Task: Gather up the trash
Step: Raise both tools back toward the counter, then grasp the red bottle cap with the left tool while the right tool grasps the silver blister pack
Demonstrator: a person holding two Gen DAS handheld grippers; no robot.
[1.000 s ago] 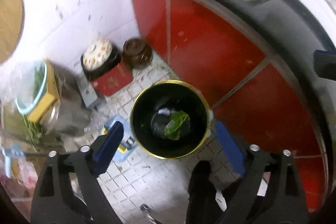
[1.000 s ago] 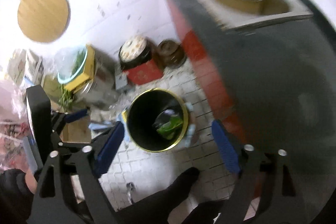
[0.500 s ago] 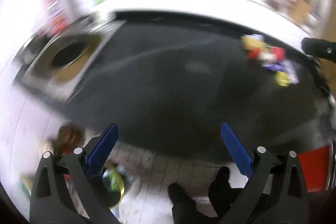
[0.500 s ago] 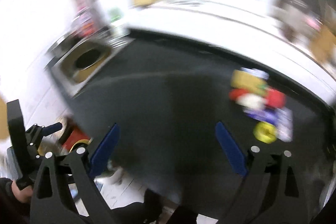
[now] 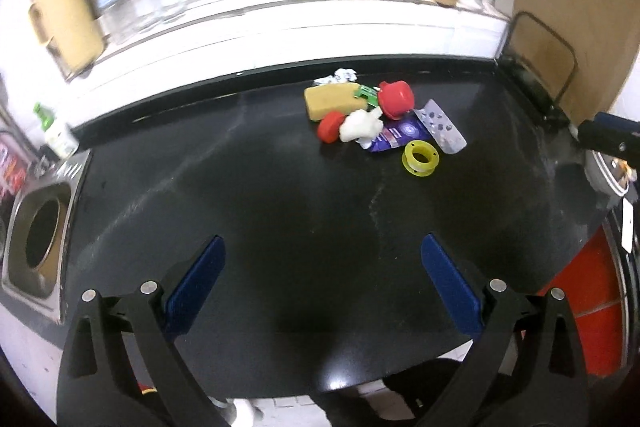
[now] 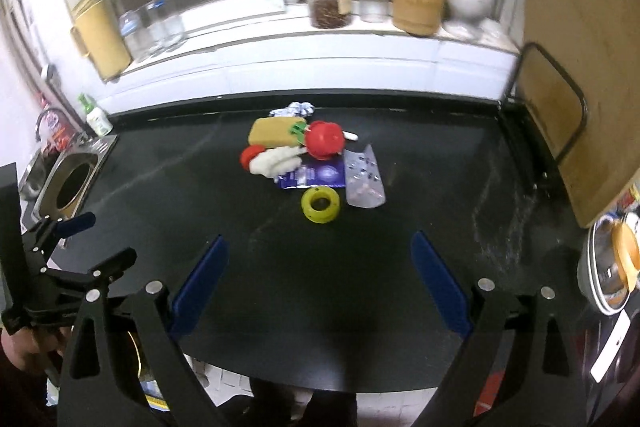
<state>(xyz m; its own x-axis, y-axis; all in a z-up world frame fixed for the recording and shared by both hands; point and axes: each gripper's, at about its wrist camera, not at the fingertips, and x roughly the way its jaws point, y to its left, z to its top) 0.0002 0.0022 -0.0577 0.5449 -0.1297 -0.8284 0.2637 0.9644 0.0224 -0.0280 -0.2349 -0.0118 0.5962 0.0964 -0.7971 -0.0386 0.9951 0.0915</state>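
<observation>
a black kitchen counter [image 5: 280,195] runs below a white window sill. the trash pile sits just above centre frame in both views: a yellow sponge [image 5: 331,101], two red caps, a white crumpled wad [image 5: 360,125], a purple wrapper [image 5: 394,135], a clear blister pack [image 5: 440,127] and a yellow ring [image 5: 420,158], mostly touching. the left gripper [image 5: 320,287] and right gripper [image 6: 318,283] hover at the near edge, jaws spread wide, holding nothing. a steel sink [image 5: 38,243] lies at the left.

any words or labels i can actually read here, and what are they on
None can be read.
Purple packet: has a round emblem and print, too blurred to read.
Small white bottle with green cap: label too small.
Red packaging by the sink: print blurred.
Clear blister pack: no text visible.
</observation>
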